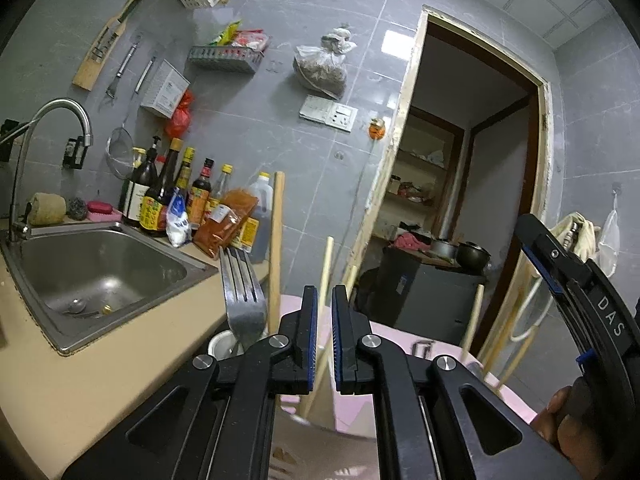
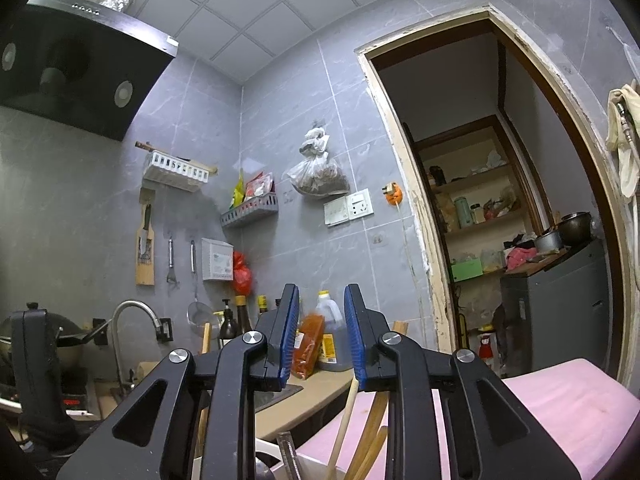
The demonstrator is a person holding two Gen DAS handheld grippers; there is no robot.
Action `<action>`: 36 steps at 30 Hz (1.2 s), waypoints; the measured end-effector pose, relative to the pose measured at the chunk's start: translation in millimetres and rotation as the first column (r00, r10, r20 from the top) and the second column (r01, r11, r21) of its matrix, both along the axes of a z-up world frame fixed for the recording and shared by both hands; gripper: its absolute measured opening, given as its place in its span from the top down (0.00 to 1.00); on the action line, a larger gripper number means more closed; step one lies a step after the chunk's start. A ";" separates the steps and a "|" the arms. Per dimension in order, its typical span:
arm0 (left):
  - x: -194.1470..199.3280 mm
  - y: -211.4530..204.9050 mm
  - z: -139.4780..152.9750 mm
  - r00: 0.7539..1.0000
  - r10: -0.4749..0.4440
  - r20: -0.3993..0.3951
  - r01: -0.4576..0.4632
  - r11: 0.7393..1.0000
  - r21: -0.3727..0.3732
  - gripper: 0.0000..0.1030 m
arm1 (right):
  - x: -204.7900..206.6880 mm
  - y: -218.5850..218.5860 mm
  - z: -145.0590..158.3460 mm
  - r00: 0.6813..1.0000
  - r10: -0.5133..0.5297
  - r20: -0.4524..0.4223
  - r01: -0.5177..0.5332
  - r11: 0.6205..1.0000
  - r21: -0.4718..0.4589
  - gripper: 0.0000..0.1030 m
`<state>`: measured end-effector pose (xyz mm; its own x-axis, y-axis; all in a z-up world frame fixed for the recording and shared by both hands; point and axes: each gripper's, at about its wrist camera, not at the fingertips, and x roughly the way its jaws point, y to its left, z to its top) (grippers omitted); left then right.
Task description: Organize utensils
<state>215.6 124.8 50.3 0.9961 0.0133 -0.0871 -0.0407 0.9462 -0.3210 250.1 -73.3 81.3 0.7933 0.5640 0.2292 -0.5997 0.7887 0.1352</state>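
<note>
The left tongs (image 1: 325,304) stand narrowly parted around a pale wooden chopstick (image 1: 327,264), contact unclear. The right tongs (image 2: 322,312) gape wide and empty above more chopsticks (image 2: 344,432). Best to close squarely on the smooth round stick. A glossy steel fork (image 1: 242,296) stands upright by the beige bench (image 1: 120,364).

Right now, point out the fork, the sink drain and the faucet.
fork (image 1: 245,312): left wrist view, on the neck below its tines.
sink drain (image 1: 77,305): left wrist view, on the strainer.
faucet (image 1: 64,106): left wrist view, top of its curved spout.
</note>
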 end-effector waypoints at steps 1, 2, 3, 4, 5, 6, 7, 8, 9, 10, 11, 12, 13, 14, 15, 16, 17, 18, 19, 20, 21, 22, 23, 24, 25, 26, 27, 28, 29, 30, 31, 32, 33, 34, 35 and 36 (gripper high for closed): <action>-1.7 -0.7 0.6 1.000 -0.005 -0.008 0.005 1.000 0.003 0.94 | -2.0 -1.0 0.7 1.000 -0.003 -0.002 0.003 1.000 -0.004 0.78; -3.6 -1.6 0.6 1.000 -0.009 -0.017 0.009 1.000 0.006 0.93 | -4.0 -2.0 1.2 1.000 -0.008 -0.006 0.008 1.000 -0.012 0.78; -5.6 -1.5 0.0 1.000 -0.016 -0.023 0.016 1.000 0.004 0.89 | -6.3 -2.8 1.5 1.000 -0.016 -0.013 0.015 1.000 -0.024 0.77; -8.4 -1.6 -0.6 0.999 -0.022 -0.025 0.022 1.000 0.003 0.84 | -8.7 -4.2 1.4 1.000 -0.013 -0.019 0.013 0.999 -0.034 0.76; -11.6 -1.6 0.0 0.999 -0.022 -0.025 0.022 1.000 0.004 0.81 | -10.9 -5.5 1.1 1.000 -0.014 -0.024 0.013 0.999 -0.040 0.75; -14.2 -1.5 1.3 0.999 -0.026 -0.023 0.027 1.000 0.002 0.77 | -14.2 -6.7 0.8 0.999 -0.024 -0.032 0.022 0.998 -0.053 0.74; -15.8 -1.7 2.5 0.999 -0.031 -0.022 0.031 1.000 0.000 0.76 | -17.1 -8.2 0.2 0.999 -0.022 -0.039 0.020 0.998 -0.064 0.73; -18.0 -1.8 3.6 0.999 -0.032 -0.023 0.032 0.999 -0.001 0.75 | -20.0 -9.8 -0.9 0.999 -0.025 -0.046 0.021 0.997 -0.074 0.72; -21.6 -2.3 5.0 0.999 -0.030 -0.029 0.031 1.000 0.003 0.75 | -22.0 -10.9 -1.6 0.998 -0.030 -0.051 0.026 0.996 -0.083 0.71; -23.6 -3.1 6.1 0.999 -0.032 -0.035 0.032 0.999 0.007 0.74 | -26.1 -13.1 -3.0 0.998 -0.033 -0.061 0.027 0.995 -0.095 0.69; -26.4 -3.9 6.8 0.998 -0.034 -0.044 0.034 0.999 0.012 0.73 | -28.4 -15.2 -4.0 0.997 -0.032 -0.071 0.025 0.995 -0.101 0.69; -29.6 -4.8 7.2 0.998 -0.033 -0.052 0.034 0.999 0.018 0.71 | -30.1 -16.1 -4.5 0.996 -0.035 -0.079 0.026 0.994 -0.107 0.67; -31.9 -6.0 7.2 0.998 -0.031 -0.059 0.032 0.999 0.022 0.69 | -33.8 -18.2 -5.2 0.995 -0.039 -0.091 0.028 0.993 -0.116 0.65; -35.0 -7.1 7.4 0.997 -0.030 -0.071 0.032 0.999 0.027 0.68 | -35.8 -20.0 -5.8 0.995 -0.038 -0.096 0.026 0.993 -0.119 0.64; -37.6 -8.0 7.1 0.996 -0.033 -0.079 0.035 0.999 0.028 0.66 | -39.1 -22.0 -6.4 0.994 -0.042 -0.103 0.029 0.992 -0.123 0.61; -41.3 -8.9 7.2 0.996 -0.033 -0.086 0.035 0.999 0.030 0.64 | -43.4 -24.3 -6.7 0.992 -0.051 -0.112 0.036 0.991 -0.131 0.58; -45.1 -10.1 7.5 0.995 -0.031 -0.095 0.035 0.999 0.036 0.63 | -46.5 -26.3 -7.0 0.992 -0.052 -0.118 0.036 0.990 -0.136 0.57; -47.8 -11.4 7.7 0.994 -0.034 -0.103 0.039 0.998 0.040 0.60 | -49.3 -28.4 -7.5 0.991 -0.055 -0.122 0.038 0.989 -0.139 0.54; -49.6 -11.9 7.3 0.993 -0.037 -0.108 0.042 0.998 0.043 0.57 | -53.8 -30.8 -7.6 0.990 -0.065 -0.127 0.046 0.988 -0.147 0.53; -52.9 -13.1 7.6 0.993 -0.038 -0.115 0.043 0.998 0.048 0.54 | -58.4 -33.4 -7.7 0.988 -0.077 -0.132 0.056 0.986 -0.156 0.53; -56.2 -14.4 8.1 0.991 -0.042 -0.123 0.049 0.997 0.053 0.47 | -62.2 -35.6 -7.7 0.986 -0.091 -0.138 0.068 0.984 -0.167 0.50; -58.4 -15.1 8.3 0.990 -0.047 -0.130 0.054 0.997 0.055 0.42 | -66.2 -38.2 -8.0 0.984 -0.106 -0.146 0.080 0.981 -0.177 0.43; -61.2 -16.7 8.8 0.989 -0.053 -0.140 0.062 0.996 0.059 0.39 | -68.4 -40.6 -8.2 0.982 -0.113 -0.153 0.084 0.980 -0.182 0.37; -63.8 -18.4 9.1 0.987 -0.059 -0.151 0.070 0.995 0.064 0.34 | -71.5 -43.3 -8.4 0.979 -0.118 -0.164 0.087 0.979 -0.187 0.29; -66.0 -19.7 9.3 0.985 -0.064 -0.159 0.075 0.995 0.069 0.29 | -75.3 -46.5 -8.8 0.976 -0.128 -0.176 0.093 0.976 -0.196 0.26; -68.6 -21.7 9.5 0.983 -0.069 -0.168 0.082 0.994 0.074 0.27 | -79.0 -49.5 -9.2 0.973 -0.138 -0.186 0.098 0.973 -0.206 0.26; -71.1 -23.4 9.1 0.982 -0.073 -0.173 0.087 0.993 0.078 0.24 | -82.8 -52.6 -9.7 0.969 -0.149 -0.197 0.105 0.971 -0.216 0.25; -74.7 -25.4 8.4 0.981 -0.078 -0.178 0.094 0.992 0.086 0.22 | -85.5 -55.2 -10.3 0.965 -0.159 -0.208 0.112 0.968 -0.224 0.23; -78.4 -27.6 7.4 0.980 -0.082 -0.181 0.100 0.991 0.093 0.21 | -89.1 -59.3 -10.7 0.960 -0.168 -0.223 0.115 0.966 -0.231 0.23; -81.3 -29.4 6.2 0.980 -0.080 -0.183 0.098 0.991 0.094 0.21 | -91.3 -62.2 -11.4 0.957 -0.170 -0.233 0.115 0.965 -0.234 0.21; -85.7 -31.9 4.3 0.979 -0.087 -0.187 0.106 0.990 0.097 0.19 | -95.0 -66.4 -11.9 0.953 -0.176 -0.246 0.117 0.964 -0.238 0.19; -89.8 -33.8 2.8 0.977 -0.095 -0.192 0.116 0.988 0.099 0.17 | -99.1 -70.8 -12.4 0.949 -0.185 -0.256 0.123 0.962 -0.242 0.18; -93.3 -35.8 1.9 0.976 -0.098 -0.194 0.119 0.988 0.100 0.12 | -101.7 -73.8 -12.7 0.946 -0.190 -0.261 0.125 0.961 -0.245 0.16; -98.7 -37.9 0.4 0.976 -0.101 -0.194 0.122 0.987 0.100 0.10 | -106.5 -78.6 -13.4 0.942 -0.200 -0.270 0.132 0.959 -0.249 0.14; -103.6 -39.6 -0.6 0.976 -0.105 -0.193 0.127 0.987 0.102 0.09 | -110.5 -82.0 -14.4 0.938 -0.207 -0.277 0.136 0.958 -0.254 0.13; -108.7 -41.5 -1.4 0.975 -0.108 -0.193 0.131 0.986 0.106 0.08 | -113.4 -84.3 -15.0 0.936 -0.211 -0.283 0.138 0.957 -0.257 0.11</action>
<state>106.9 83.3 48.9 0.9576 -0.0837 -0.2758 0.0264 0.9783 -0.2054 136.7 -157.6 66.3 0.8946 0.4183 -0.1574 -0.4084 0.9081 0.0920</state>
